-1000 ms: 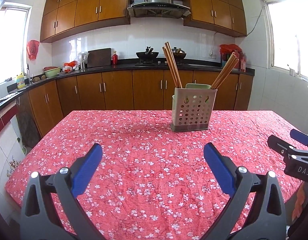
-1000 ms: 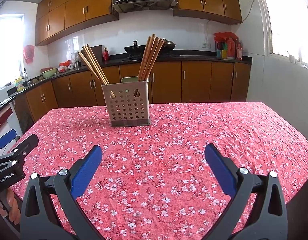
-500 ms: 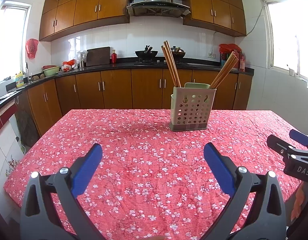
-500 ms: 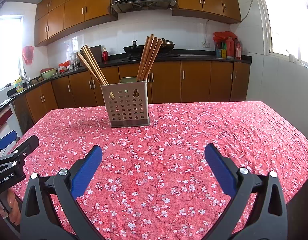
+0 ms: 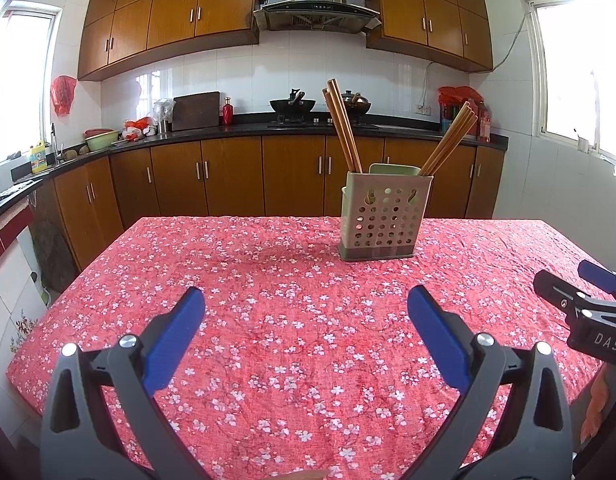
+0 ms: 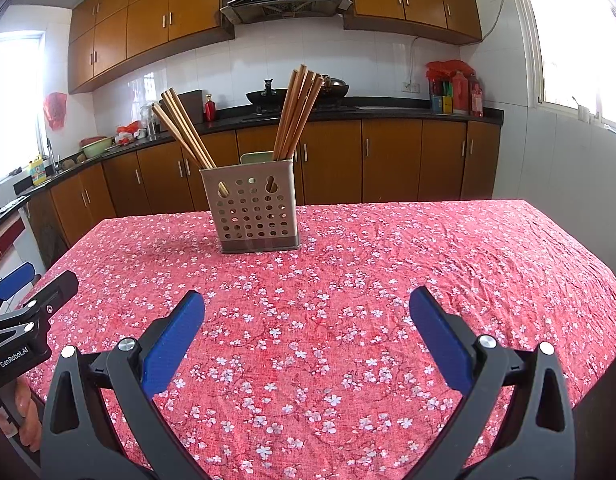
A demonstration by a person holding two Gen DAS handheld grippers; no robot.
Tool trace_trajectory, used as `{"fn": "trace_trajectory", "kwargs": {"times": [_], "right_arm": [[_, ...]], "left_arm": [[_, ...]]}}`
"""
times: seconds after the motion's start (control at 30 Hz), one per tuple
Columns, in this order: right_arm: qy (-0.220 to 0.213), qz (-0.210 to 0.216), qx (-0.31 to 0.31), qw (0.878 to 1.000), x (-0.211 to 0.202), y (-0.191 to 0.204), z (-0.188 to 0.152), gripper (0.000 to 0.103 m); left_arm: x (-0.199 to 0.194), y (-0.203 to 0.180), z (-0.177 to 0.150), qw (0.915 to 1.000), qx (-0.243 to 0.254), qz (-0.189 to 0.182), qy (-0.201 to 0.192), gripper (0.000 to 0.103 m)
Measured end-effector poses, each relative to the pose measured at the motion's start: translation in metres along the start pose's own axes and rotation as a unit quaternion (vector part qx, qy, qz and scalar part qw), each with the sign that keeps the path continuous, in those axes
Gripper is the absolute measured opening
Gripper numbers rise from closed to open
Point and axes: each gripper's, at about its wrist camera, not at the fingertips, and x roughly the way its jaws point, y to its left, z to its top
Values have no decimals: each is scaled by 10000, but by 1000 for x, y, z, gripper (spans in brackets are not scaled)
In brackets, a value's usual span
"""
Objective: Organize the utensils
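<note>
Hovering low over the red floral tablecloth (image 5: 268, 320), with the left gripper (image 5: 306, 308) spread wide and gripping nothing; same for the right gripper (image 6: 307, 310), wide apart and empty. Standing upright at about 1 o'clock in the left view and 11 o'clock in the right view: the beige perforated plastic utensil holder (image 5: 382, 220), well apart from both tools. Two bundles of brown wooden chopsticks (image 6: 296, 112) leaning out of it to opposite sides, already sorted by the look. Probably a closing or resting step. To do well: keep both tools level, away from the holder, avoid bumping the leaning sticks. Compared with one second ago: holder slightly smaller and farther in both views, so both tools drawing back a little; spread of the fingers unchanged.
</note>
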Motion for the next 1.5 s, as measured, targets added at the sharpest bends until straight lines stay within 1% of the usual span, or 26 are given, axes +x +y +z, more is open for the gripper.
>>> {"fn": "trace_trajectory", "kwargs": {"times": [1.5], "right_arm": [[22, -6, 31, 10000, 1, 2, -1, 101]], "left_arm": [[6, -2, -2, 10000, -29, -24, 58, 99]]}}
